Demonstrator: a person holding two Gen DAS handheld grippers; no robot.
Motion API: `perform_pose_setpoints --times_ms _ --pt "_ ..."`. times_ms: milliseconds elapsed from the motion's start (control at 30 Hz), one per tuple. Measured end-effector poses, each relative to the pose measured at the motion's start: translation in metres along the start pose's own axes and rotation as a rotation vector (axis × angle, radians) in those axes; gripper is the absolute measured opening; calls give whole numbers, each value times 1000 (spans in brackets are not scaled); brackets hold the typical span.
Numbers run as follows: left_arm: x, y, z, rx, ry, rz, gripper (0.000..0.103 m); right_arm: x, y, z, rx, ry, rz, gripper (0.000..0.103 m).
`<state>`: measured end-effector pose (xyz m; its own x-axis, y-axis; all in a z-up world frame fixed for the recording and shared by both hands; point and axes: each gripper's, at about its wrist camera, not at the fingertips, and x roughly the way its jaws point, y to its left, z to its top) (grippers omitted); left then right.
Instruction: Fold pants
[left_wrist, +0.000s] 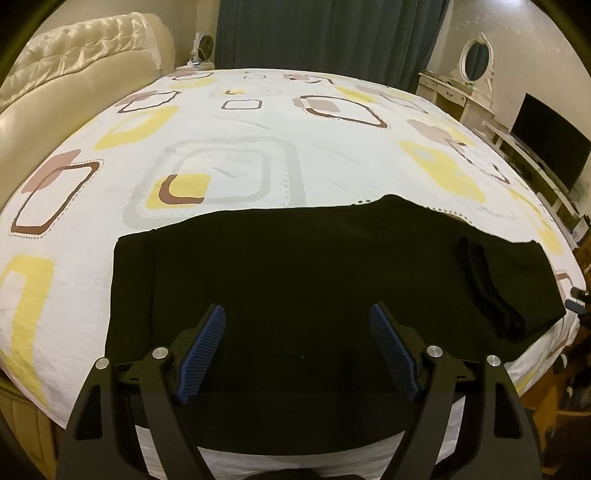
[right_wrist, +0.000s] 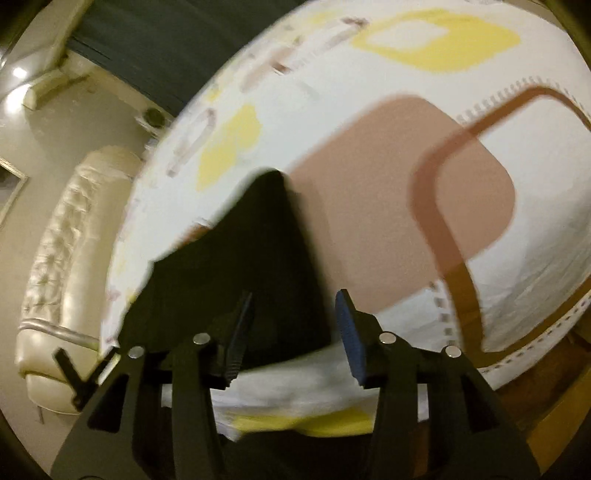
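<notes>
Black pants (left_wrist: 295, 266) lie flat across the near part of the bed, which is covered by a white sheet (left_wrist: 236, 125) patterned in yellow and brown. A ribbed band (left_wrist: 487, 291) shows near their right end. My left gripper (left_wrist: 297, 310) hovers over the middle of the pants, open wide, with nothing pinched. The right wrist view is blurred. In it a pointed corner of the pants (right_wrist: 240, 251) lies on the sheet (right_wrist: 369, 92). My right gripper (right_wrist: 295, 295) stands over the pants' edge, open; its pads are apart and do not press on the cloth.
A cream tufted headboard (left_wrist: 74, 62) borders the bed on the left, also seen as the headboard (right_wrist: 66, 240). Dark curtains (left_wrist: 332, 33) hang behind the bed. A white dressing table with an oval mirror (left_wrist: 476, 59) and a dark screen (left_wrist: 550, 147) stand at the right.
</notes>
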<state>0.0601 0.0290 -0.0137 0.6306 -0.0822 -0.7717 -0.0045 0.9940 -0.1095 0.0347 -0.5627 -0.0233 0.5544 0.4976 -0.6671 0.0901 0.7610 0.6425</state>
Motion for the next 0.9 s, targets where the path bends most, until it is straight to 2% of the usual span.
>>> perform_pose_setpoints --times_ms 100,233,367,467,567,767,900 --pt "0 -1 0 3 2 -4 79 19 40 -11 -73 55 78 45" --pt "-1 -3 -3 18 1 0 79 70 88 -31 -102 190 227 46" --pt "-2 -3 -3 21 2 2 79 110 119 -46 -123 256 280 47" --pt "-2 -3 -3 21 2 3 79 129 133 -57 -124 287 302 47" --pt "-3 -2 -2 10 -2 -2 79 149 134 -68 -123 330 264 48" --pt "-2 4 0 2 -3 2 79 152 136 -76 -160 345 243 48" --pt "-1 11 -1 -26 8 2 79 138 140 -70 -144 330 308 62"
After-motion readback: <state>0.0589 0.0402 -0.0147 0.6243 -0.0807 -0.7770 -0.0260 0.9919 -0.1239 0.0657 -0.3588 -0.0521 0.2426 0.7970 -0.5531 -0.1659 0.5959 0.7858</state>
